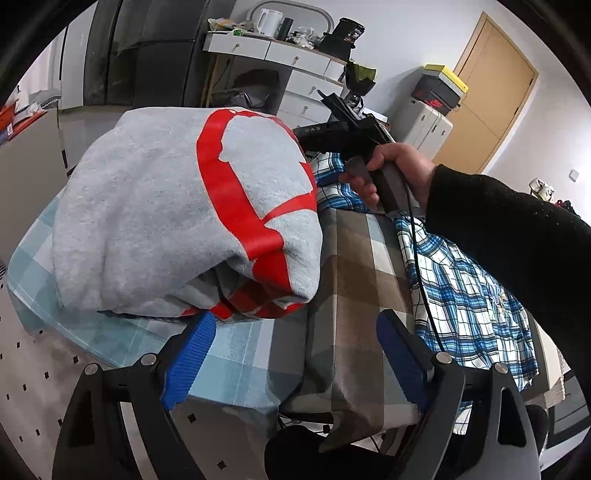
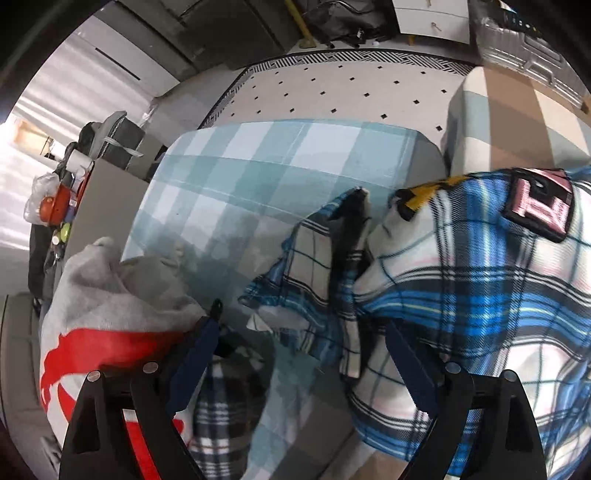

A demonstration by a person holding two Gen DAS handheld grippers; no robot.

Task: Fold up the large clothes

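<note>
This is a lived-in room of a home, most likely a bedroom or spare room. On the far side stands a white dresser (image 1: 295, 59) with small drawers, cluttered on top with a white kettle (image 1: 268, 20) and odds and ends, and to the right are a wooden door (image 1: 491, 99) and a pale suitcase (image 1: 430, 123) stacked with boxes. A patterned rug (image 2: 332, 92) with small black diamonds covers the floor, and checked bedding (image 2: 258, 177) is spread over the near surface.
</note>
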